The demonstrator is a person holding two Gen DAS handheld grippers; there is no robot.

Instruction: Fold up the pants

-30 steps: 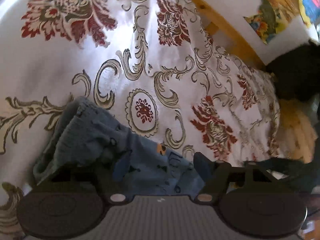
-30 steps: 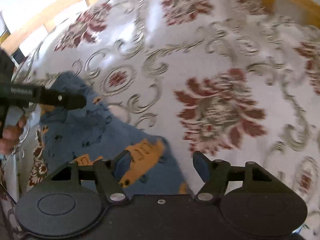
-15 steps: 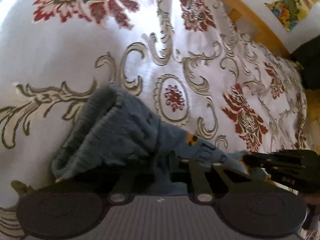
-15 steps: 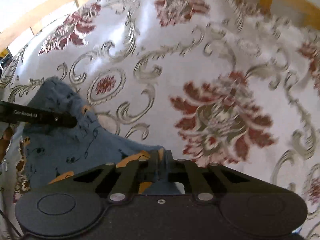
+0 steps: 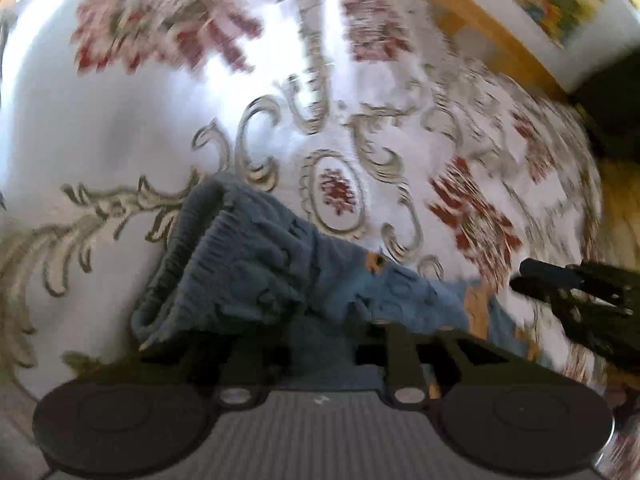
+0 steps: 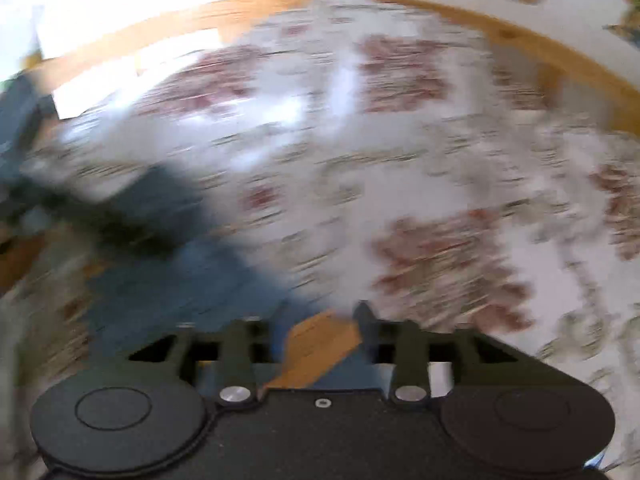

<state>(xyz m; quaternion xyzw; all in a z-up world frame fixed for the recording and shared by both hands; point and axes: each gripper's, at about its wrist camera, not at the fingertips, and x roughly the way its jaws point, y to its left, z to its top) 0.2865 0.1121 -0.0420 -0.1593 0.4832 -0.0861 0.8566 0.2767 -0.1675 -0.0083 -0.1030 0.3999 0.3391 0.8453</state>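
Note:
The blue pants (image 5: 260, 264) lie bunched on the floral bedspread, with the ribbed waistband at the left and small orange patches toward the right. My left gripper (image 5: 320, 332) stands open over their near edge, dark fabric lying between its fingers. The other gripper's black fingers (image 5: 576, 296) reach in from the right by the pants' orange-patched end. The right wrist view is heavily blurred. In it my right gripper (image 6: 320, 310) is open, with the pants (image 6: 192, 280) to the left and an orange patch (image 6: 320, 344) between its fingers.
A white bedspread (image 5: 120, 128) with red flowers and grey scrolls covers the bed. A wooden bed frame (image 5: 480, 32) (image 6: 540, 48) runs along the far edge. A colourful picture (image 5: 560, 12) hangs on the wall behind, and a dark object (image 5: 608, 112) sits at the right.
Both grippers were shut on the pants half a second ago and now stand open. Both cameras are moving fast, and the right view has swung upward toward the bed frame.

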